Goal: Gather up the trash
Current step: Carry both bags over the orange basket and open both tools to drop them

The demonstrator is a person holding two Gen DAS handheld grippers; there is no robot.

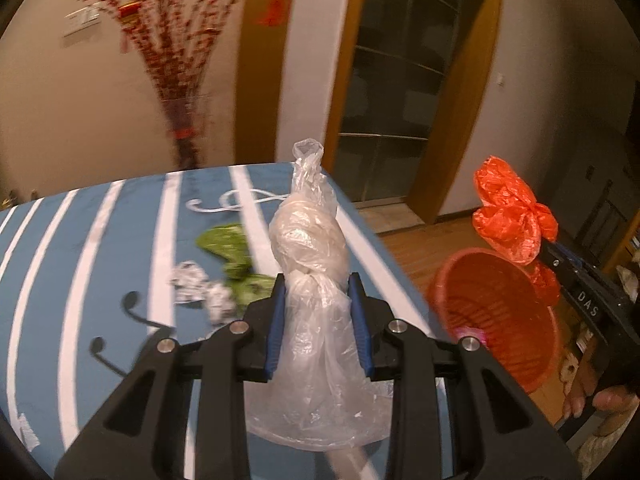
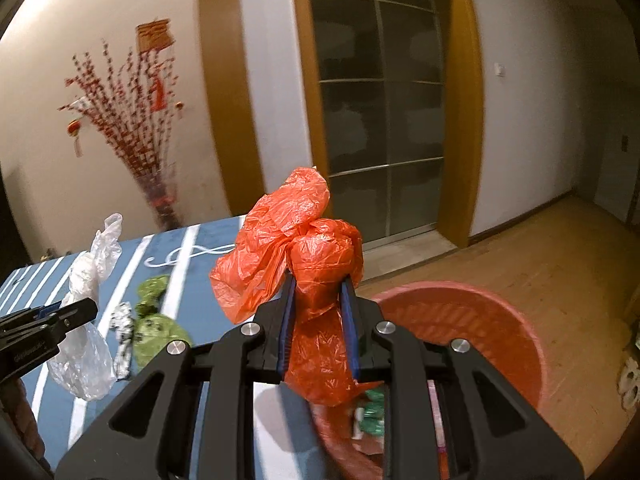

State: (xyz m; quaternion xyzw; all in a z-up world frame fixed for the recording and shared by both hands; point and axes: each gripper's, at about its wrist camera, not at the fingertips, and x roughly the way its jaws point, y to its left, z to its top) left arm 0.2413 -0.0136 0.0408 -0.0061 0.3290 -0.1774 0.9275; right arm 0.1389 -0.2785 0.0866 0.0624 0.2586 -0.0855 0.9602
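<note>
My left gripper (image 1: 320, 286) is shut on a knotted clear plastic bag (image 1: 308, 240), held above the blue striped tablecloth (image 1: 100, 248); the same clear bag (image 2: 90, 280) and left gripper (image 2: 70, 308) show at the left of the right wrist view. My right gripper (image 2: 318, 290) is shut on a crumpled orange plastic bag (image 2: 296, 240), held over the near rim of a red basket (image 2: 460, 320). From the left wrist view, that orange bag (image 1: 512, 216) hangs above the red basket (image 1: 500, 308). On the cloth lie a green wrapper (image 1: 228, 248) and crumpled silver foil (image 1: 200, 284).
The red basket stands on the wooden floor (image 2: 560, 256) beside the table's right edge and holds some wrappers (image 2: 370, 416). A vase of red branches (image 2: 160, 168) stands behind the table by the wall. A glass door (image 2: 380, 100) lies beyond.
</note>
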